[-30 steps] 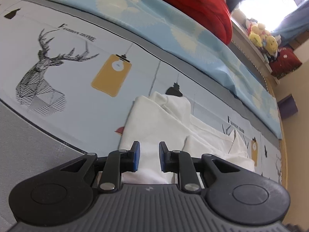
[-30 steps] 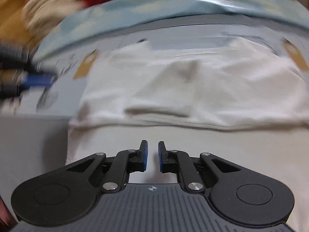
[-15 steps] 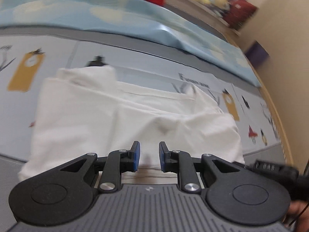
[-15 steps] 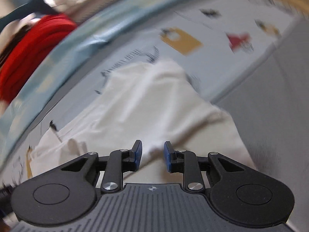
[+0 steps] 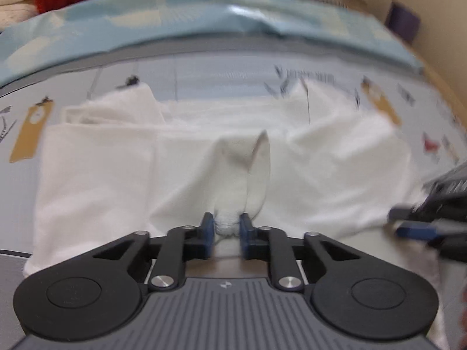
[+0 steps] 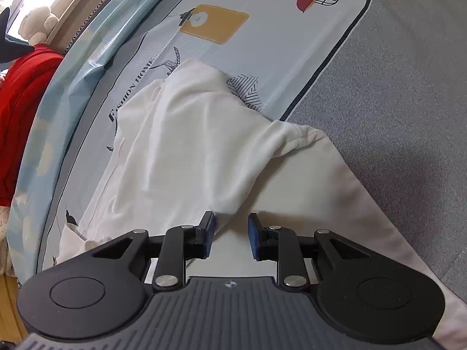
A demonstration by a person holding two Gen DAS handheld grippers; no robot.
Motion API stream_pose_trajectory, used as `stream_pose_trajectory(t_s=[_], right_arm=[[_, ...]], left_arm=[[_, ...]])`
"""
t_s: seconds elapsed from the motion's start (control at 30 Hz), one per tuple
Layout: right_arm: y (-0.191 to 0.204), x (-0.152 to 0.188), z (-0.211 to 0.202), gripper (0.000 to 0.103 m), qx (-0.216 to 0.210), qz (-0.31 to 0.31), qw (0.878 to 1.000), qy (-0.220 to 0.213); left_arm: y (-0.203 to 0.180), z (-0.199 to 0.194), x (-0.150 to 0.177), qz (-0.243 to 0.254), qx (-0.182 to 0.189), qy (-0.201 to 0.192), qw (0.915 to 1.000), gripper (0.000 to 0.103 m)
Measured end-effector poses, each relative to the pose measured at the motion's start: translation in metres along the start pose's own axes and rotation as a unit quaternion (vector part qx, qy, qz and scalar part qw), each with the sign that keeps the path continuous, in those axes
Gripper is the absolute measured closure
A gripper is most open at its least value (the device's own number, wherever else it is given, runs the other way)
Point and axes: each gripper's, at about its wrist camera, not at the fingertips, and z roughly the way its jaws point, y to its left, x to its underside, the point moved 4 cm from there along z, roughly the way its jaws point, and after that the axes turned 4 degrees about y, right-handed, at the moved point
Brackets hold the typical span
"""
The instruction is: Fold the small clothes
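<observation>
Left gripper (image 5: 227, 227): jaws clenched on a bunched fold of the white garment (image 5: 186, 169), having just been closing; the pinched cloth fills the gap between the blue pads and rises ahead of the jaws in a small upright ridge. The rest of the garment spreads flat ahead of and to both sides of these jaws, on the printed bed sheet (image 5: 221, 78). Left-wrist view is motion-blurred.

Right gripper (image 6: 230, 234): jaws released, a clear gap between the pads. The white garment (image 6: 189, 151) lies under and ahead of them; a folded-over edge of the cloth ends just beside the left pad (image 6: 208, 232) but is not pinched. Whether the pad touches the cloth: cannot tell.

In the left-wrist view the right gripper (image 5: 420, 227) shows blurred, to the right of the left jaws, at the garment's near right edge.

Surroundings: grey sheet border (image 6: 408, 102) to the right of the right jaws. Light blue blanket (image 5: 204, 20) beyond the garment, far ahead of the left jaws. Red bedding (image 6: 20, 93) far left of the right jaws.
</observation>
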Motion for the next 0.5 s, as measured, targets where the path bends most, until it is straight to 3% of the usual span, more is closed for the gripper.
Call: stream_pose_trajectory(t_s=[0.1, 0.17, 0.27, 0.33, 0.4, 0.5], right_arm=[[-0.002, 0.002, 0.0, 0.077, 0.002, 0.007, 1.0, 0.003], [-0.001, 0.001, 0.0, 0.077, 0.0, 0.015, 1.0, 0.005], [0.001, 0.0, 0.002, 0.077, 0.002, 0.018, 1.0, 0.002], [0.001, 0.0, 0.001, 0.077, 0.006, 0.019, 1.0, -0.003], [0.001, 0.001, 0.001, 0.077, 0.013, 0.022, 1.0, -0.009], [0.001, 0.004, 0.001, 0.077, 0.022, 0.03, 0.999, -0.017]], left_arm=[[0.032, -0.034, -0.011, -0.051, -0.016, -0.042, 0.9977, 0.087], [0.066, -0.059, -0.014, -0.127, -0.019, -0.069, 0.9893, 0.086], [0.123, -0.083, 0.001, -0.263, -0.067, -0.078, 0.9594, 0.083], [0.15, -0.084, 0.014, -0.308, -0.112, -0.062, 0.9428, 0.083], [0.171, -0.079, 0.021, -0.35, -0.105, -0.048, 0.9296, 0.083], [0.179, -0.07, 0.019, -0.355, -0.077, -0.035, 0.9312, 0.075]])
